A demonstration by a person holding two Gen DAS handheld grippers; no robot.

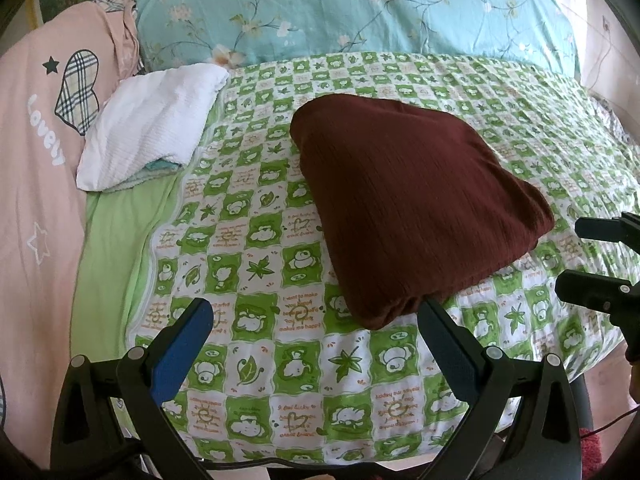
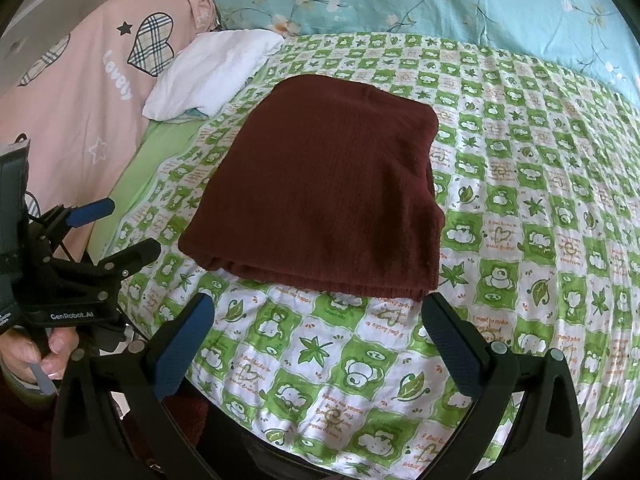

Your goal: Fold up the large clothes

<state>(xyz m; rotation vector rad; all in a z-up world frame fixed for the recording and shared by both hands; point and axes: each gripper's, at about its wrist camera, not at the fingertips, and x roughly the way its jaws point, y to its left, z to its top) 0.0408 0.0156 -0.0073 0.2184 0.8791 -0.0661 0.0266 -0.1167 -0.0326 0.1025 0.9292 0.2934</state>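
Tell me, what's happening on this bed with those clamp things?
A person is folding clothes using two handheld grippers. The maroon garment already lies folded into a thick rectangle on the green checked bedsheet. Neither gripper holds it: the left gripper and the right gripper both hover just short of its near edge, jaws wide open. A folded white cloth rests farther back, beside a pink quilt.

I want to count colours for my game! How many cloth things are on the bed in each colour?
Dark red: 1, the folded garment
White: 1, the folded cloth
Pink: 1, the Lovely quilt
Blue flowery: 1, the quilt
Green and white checked: 1, the bedsheet
Total: 5
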